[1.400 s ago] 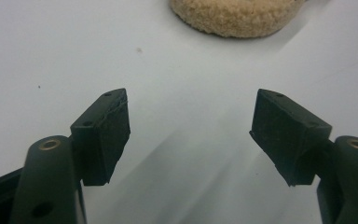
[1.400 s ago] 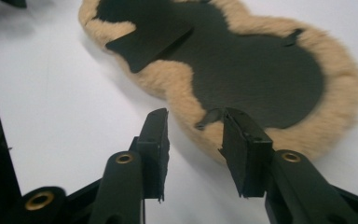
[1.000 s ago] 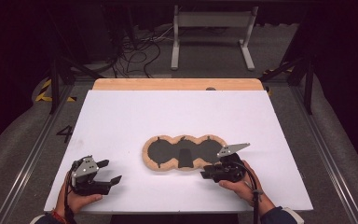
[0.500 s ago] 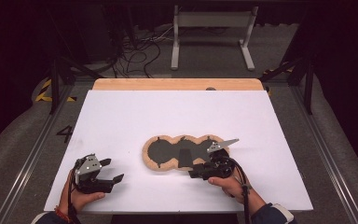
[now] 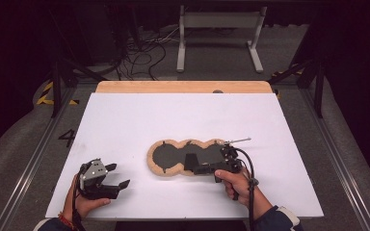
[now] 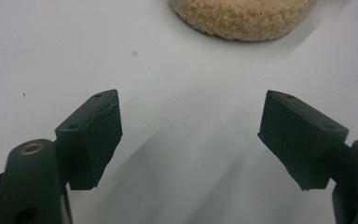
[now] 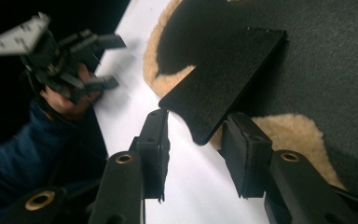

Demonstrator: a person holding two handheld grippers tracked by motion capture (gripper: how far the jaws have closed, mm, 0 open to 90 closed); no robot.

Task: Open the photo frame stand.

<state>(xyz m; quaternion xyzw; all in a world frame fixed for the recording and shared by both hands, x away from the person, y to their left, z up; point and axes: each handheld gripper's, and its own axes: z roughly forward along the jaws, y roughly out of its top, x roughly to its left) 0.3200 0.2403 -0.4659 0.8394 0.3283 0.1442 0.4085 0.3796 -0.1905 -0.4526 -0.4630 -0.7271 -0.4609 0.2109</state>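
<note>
Two grippers are working: the right gripper (image 7: 193, 144), jaws partly apart, is straddling a black flap (image 7: 223, 79) on the fleece pad (image 5: 185, 157) near the table's (image 5: 125, 115) front edge, not yet gripping; the left gripper (image 5: 118, 184) is waiting wide open, empty.

1. the pad (image 5: 187, 157) is seen with a fleecy tan edge and a matt black felt-like face.
2. its black flap (image 7: 223, 77) is shown as flat, grainy and matt.
3. the table sheet (image 5: 183, 115) is seen smooth, white and matt; a wood strip (image 5: 183, 87) is shown behind.
4. the right gripper (image 7: 193, 149) and left gripper (image 6: 189, 135) are fitted with dull black rubbery pads.
</note>
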